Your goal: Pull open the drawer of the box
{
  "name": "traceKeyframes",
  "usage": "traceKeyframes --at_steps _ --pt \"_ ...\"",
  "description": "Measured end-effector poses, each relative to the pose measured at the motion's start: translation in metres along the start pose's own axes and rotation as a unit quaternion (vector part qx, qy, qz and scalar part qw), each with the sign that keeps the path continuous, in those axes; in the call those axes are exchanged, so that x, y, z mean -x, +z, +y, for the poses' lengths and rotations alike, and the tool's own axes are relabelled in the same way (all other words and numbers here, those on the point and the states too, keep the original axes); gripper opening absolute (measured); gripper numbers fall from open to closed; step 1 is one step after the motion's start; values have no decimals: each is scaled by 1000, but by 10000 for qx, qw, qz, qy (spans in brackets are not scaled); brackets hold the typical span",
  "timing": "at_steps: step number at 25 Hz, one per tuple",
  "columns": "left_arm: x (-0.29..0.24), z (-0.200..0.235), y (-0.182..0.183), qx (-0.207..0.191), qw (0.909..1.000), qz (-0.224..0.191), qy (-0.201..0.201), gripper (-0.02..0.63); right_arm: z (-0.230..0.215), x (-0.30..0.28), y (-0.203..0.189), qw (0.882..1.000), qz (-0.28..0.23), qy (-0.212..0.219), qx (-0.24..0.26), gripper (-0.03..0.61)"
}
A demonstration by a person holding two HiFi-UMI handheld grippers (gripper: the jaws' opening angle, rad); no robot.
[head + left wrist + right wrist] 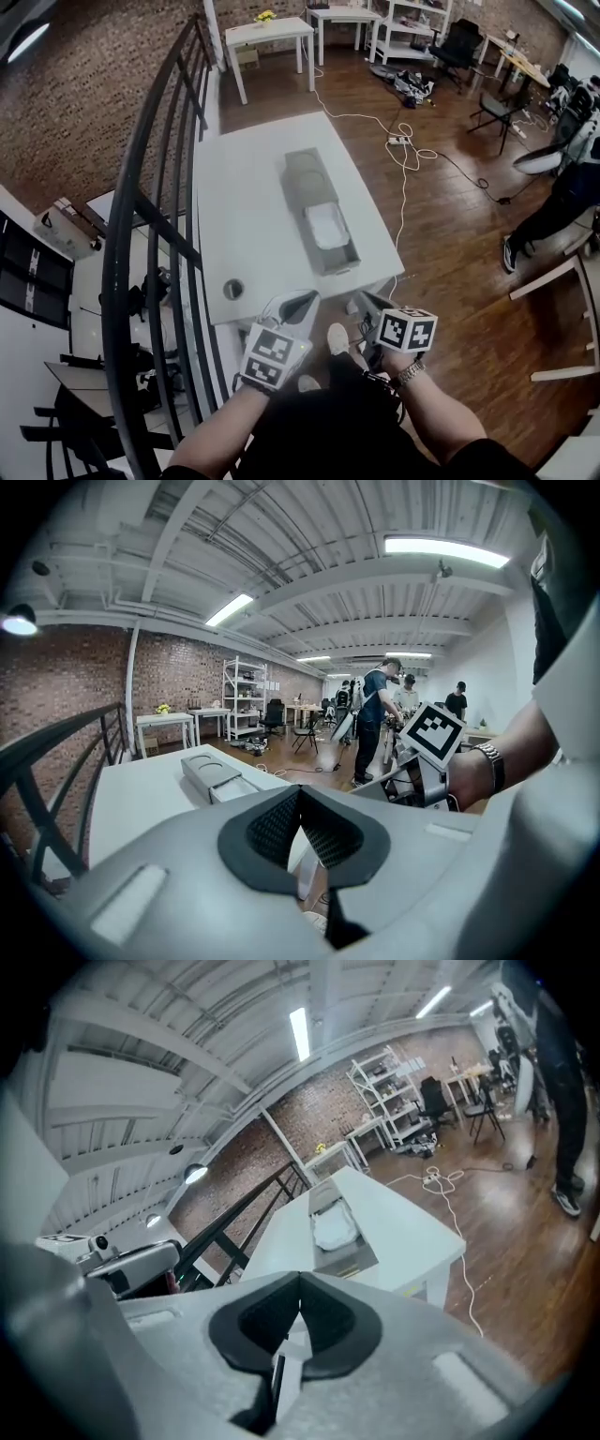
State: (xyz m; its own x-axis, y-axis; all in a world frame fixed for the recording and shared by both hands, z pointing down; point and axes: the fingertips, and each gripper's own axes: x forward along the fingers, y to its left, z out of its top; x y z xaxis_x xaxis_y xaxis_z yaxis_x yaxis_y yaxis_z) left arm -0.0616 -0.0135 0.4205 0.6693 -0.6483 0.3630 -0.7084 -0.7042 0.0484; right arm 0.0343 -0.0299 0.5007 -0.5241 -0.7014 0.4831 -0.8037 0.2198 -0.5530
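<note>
Floorboards [450, 234] of brown wood fill most of the room below you. On your left, a big black railing [159, 216] runs down past the table. The white table [244, 216] stands right in front of you.

On the table lies the long grey box [305, 173], a bit right of the middle. Its far half is closed on top and has two round dips in it. Its drawer [349, 246] is pulled out toward you, and the front of the drawer sits close to the near edge of the table. Something white and soft [326, 225] lies inside the drawer.

You hold both tongs low, near your body, just past the near edge of the table. Neither one touches the box. Your left gripper [298, 302] is closed, its dark pads [272, 832] meet at the tip, and it holds nothing. Your right gripper [368, 306] is closed too, its pads [328, 1321] are pressed together, and it is empty as well.

A small round hole [233, 289] shows in the table top near its left corner. A watch [405, 375] sits on your right wrist.
</note>
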Motion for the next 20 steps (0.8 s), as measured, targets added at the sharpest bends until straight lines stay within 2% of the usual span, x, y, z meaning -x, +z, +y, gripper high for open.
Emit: traceKeyframes --at_steps 7,15,20 --pt "8 -12 20 92 9997 -213 -99 15 41 28 23 9929 -191 66 1171 -8" --pt "5 -24 38 59 9994 -340 -8 15 70 51 41 9731 -379 302 2250 -8" --pt "-2 -39 47 94 9990 -406 162 15 73 62 48 9598 -399 520 2728 -8"
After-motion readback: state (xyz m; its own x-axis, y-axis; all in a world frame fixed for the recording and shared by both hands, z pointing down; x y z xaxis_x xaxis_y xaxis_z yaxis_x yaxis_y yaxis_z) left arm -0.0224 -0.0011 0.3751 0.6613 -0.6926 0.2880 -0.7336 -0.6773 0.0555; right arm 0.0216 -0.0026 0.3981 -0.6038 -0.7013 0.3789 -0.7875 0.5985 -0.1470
